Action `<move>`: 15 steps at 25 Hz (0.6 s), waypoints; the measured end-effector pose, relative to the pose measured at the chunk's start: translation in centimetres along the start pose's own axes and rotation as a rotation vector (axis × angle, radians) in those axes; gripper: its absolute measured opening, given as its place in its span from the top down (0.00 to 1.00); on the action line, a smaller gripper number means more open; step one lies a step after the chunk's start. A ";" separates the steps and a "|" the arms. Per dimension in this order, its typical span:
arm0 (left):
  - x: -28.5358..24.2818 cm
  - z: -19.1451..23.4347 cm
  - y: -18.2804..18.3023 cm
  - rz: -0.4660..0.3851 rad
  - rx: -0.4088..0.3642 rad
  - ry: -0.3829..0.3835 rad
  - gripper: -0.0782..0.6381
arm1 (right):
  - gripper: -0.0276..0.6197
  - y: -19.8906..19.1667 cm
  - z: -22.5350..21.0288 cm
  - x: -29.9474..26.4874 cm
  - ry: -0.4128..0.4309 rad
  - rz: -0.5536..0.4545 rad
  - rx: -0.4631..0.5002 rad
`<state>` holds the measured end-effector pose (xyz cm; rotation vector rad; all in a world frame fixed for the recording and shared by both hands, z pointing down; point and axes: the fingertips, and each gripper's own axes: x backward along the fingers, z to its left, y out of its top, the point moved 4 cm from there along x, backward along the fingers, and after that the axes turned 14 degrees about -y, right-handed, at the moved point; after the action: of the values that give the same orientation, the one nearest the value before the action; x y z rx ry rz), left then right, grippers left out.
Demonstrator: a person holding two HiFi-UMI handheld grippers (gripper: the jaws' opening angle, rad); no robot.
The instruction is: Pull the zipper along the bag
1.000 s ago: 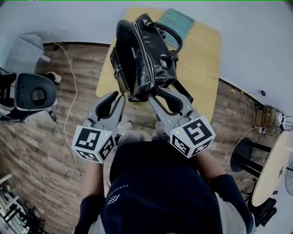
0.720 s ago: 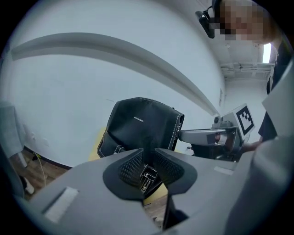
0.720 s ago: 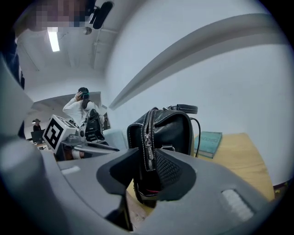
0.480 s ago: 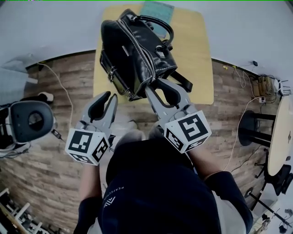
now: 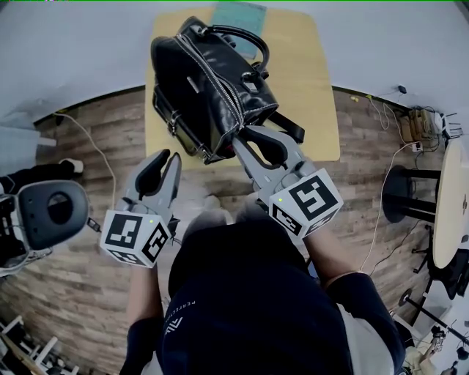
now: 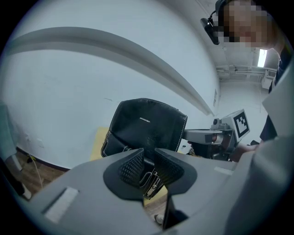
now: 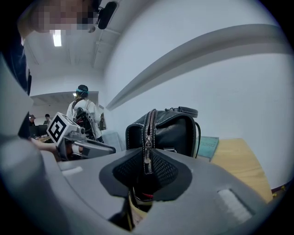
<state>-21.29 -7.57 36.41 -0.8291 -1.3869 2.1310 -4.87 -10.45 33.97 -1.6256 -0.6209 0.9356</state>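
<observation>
A black leather bag stands on the wooden table, its silver zipper running along the top toward me. My right gripper is at the bag's near end. In the right gripper view its jaws have just been closing, and the gripper is now shut on the hanging zipper pull. My left gripper hovers left of the bag's near corner, apart from it. In the left gripper view that gripper stands open by a narrow gap with nothing in it, and the bag lies beyond.
A teal notebook lies behind the bag at the table's far edge. On the wood floor, a grey-and-black device sits at left, a black stool and a round table at right. People stand in the background.
The right jaws have drawn together onto the zipper pull at the bag's near end. The left gripper has drifted a little left, away from the bag. The head view has shifted.
</observation>
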 end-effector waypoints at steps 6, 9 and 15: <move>-0.4 -0.4 0.2 0.002 -0.001 0.007 0.77 | 0.89 0.0 -0.3 -0.1 0.055 0.014 -0.013; -0.4 -0.7 0.3 0.006 0.003 0.016 0.77 | 0.90 0.1 -0.5 0.3 0.052 0.022 0.003; -0.6 -1.3 0.2 0.006 0.002 0.019 0.77 | 0.94 0.7 -1.0 0.9 0.030 0.012 0.046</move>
<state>-19.93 -7.24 36.01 -0.8508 -1.3740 2.1236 -3.61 -10.41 33.12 -1.6017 -0.5655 0.9260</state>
